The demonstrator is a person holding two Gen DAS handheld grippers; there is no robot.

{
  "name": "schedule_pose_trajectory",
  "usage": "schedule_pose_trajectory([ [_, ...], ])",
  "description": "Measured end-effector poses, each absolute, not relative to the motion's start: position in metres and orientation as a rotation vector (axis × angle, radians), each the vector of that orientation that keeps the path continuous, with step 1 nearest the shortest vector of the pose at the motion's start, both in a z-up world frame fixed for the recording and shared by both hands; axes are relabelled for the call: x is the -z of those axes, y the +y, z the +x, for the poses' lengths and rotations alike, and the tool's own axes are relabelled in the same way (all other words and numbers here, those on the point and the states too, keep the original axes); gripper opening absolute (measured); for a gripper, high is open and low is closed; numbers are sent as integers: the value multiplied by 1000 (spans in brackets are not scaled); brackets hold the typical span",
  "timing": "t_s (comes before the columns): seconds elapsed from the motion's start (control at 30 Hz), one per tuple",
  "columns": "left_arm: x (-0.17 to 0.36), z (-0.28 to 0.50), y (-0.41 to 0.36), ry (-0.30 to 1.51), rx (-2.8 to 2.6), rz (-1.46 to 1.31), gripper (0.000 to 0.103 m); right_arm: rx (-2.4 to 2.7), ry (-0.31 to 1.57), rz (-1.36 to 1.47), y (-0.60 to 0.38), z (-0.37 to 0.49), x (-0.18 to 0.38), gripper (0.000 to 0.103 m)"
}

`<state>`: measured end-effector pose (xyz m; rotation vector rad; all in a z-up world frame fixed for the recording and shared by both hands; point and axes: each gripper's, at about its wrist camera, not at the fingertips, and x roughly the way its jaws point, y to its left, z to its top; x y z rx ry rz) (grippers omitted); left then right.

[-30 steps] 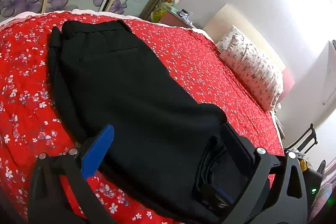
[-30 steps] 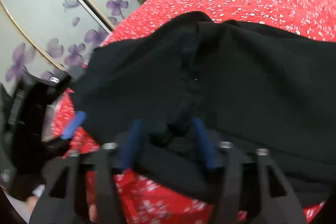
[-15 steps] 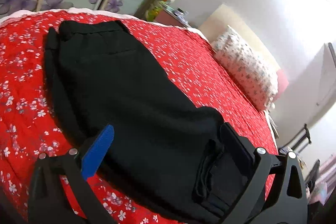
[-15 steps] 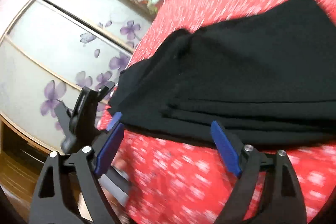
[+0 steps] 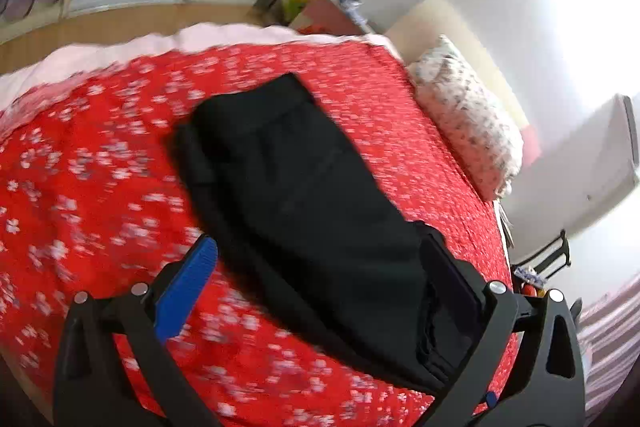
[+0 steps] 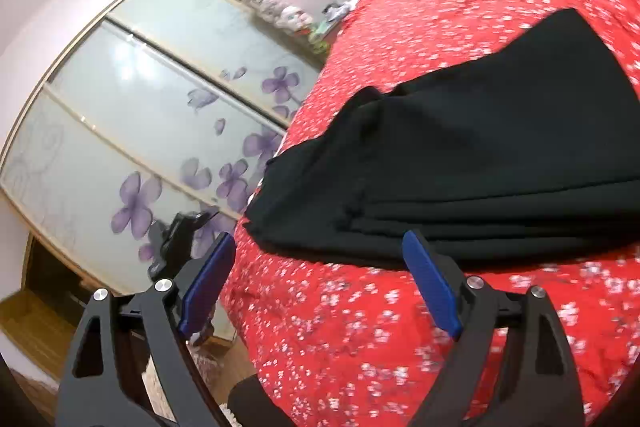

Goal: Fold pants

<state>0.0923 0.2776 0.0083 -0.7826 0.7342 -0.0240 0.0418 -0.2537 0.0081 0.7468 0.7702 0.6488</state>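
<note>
Where it gripped before, right hand-held gripper (image 6: pixel 316 283) off pants (image 6: pixel 480 163).

Bare bedspread (image 5: pixel 100 187) lies open from nine to twelve o'clock of my left tongs (image 5: pixel 320 291). The folded pants (image 5: pixel 304 187) block one to three o'clock, and the pillow (image 5: pixel 468 123) bars the far right.

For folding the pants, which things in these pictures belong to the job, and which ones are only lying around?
Part of the job:
- black pants, folded on the red bedspread
- left gripper, fingers wide apart
- right gripper, open, nothing between its fingers

Just lying about:
- floral pillow
- small items on the corner shelf
- wardrobe with purple flowers
</note>
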Motion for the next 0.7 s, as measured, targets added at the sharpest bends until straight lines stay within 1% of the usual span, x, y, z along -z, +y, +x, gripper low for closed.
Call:
schedule_pose_trajectory([
  [0.1,2,100,291,777,34,-847,101,-692,783,710,-238,39,-12,88],
  [0.3,24,122,288,868,62,-861,101,-718,811,627,-221,35,-12,89],
  [0.43,39,132,292,906,50,-902,101,-712,824,631,-221,36,-8,89],
  [0.57,34,148,287,900,80,-898,101,-709,828,633,-221,38,-7,89],
  [0.7,11,144,280,796,181,-886,101,-710,840,626,-218,39,-4,89],
])
